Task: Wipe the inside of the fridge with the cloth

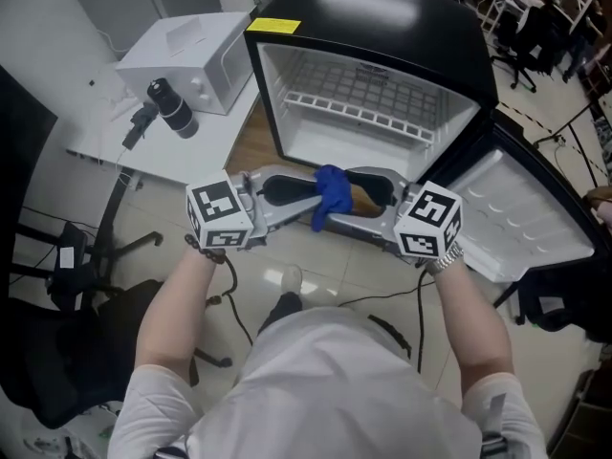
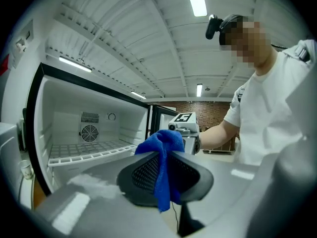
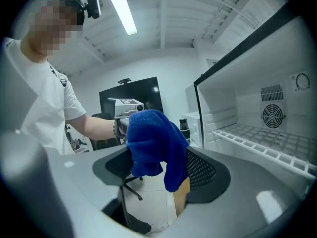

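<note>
A black mini fridge (image 1: 287,94) stands open in front of me, white inside, with a wire shelf (image 1: 363,103) across it. The two grippers face each other just before its opening. The blue cloth (image 1: 335,191) hangs between them. My left gripper (image 1: 314,197) is shut on the blue cloth (image 2: 161,148), which is pinched between its dark pads and bunches above them. My right gripper (image 1: 346,201) stands wide open. The cloth (image 3: 153,143) hangs in the gap between its jaws, and neither pad presses on it.
The fridge door (image 1: 521,218) swings open to the right. Left of the fridge, a white table (image 1: 105,132) carries a white appliance (image 1: 191,60) and a black camera lens (image 1: 172,108). A black office chair (image 1: 67,275) stands at the left, and cables lie on the tiled floor.
</note>
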### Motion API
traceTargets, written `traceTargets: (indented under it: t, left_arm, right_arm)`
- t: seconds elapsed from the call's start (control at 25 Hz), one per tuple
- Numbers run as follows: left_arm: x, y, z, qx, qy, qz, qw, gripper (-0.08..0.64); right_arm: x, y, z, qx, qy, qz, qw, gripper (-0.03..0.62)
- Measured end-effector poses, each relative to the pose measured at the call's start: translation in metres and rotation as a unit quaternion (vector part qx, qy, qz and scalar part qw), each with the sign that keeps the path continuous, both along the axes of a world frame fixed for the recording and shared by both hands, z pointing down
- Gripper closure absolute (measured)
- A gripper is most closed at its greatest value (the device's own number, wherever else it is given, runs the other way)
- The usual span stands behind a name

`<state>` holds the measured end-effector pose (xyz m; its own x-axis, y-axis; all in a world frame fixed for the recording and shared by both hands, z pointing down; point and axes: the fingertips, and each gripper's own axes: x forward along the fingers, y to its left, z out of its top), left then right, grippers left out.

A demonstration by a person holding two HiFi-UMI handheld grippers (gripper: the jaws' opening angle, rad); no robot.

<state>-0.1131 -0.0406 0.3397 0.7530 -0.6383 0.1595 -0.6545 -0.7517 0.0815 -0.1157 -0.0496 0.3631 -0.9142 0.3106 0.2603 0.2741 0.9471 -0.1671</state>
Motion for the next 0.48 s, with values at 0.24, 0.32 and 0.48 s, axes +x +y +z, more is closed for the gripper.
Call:
traceTargets:
  t: [0.24,0.32,0.48]
  left_arm:
    - [-0.019,0.003,0.006,-0.022,0.0,0.011,0.9997,0.512]
    - [-0.029,-0.001,0.009,-0.022,-0.002,-0.002,0.9998,0.511]
    - [-0.054,-0.014,0.025,-0.026,-0.028,-0.05,0.998,0.495]
  right_arm:
    - [-0.024,0.016,0.002,0.014,0.007,-0.047,0.999,0.378]
    - [-0.031,0.014,0.006,0.022,0.009,-0.04,0.999,0.439]
    - [-0.052,0.001,0.024,0.037,0.018,0.003,0.999,0.474]
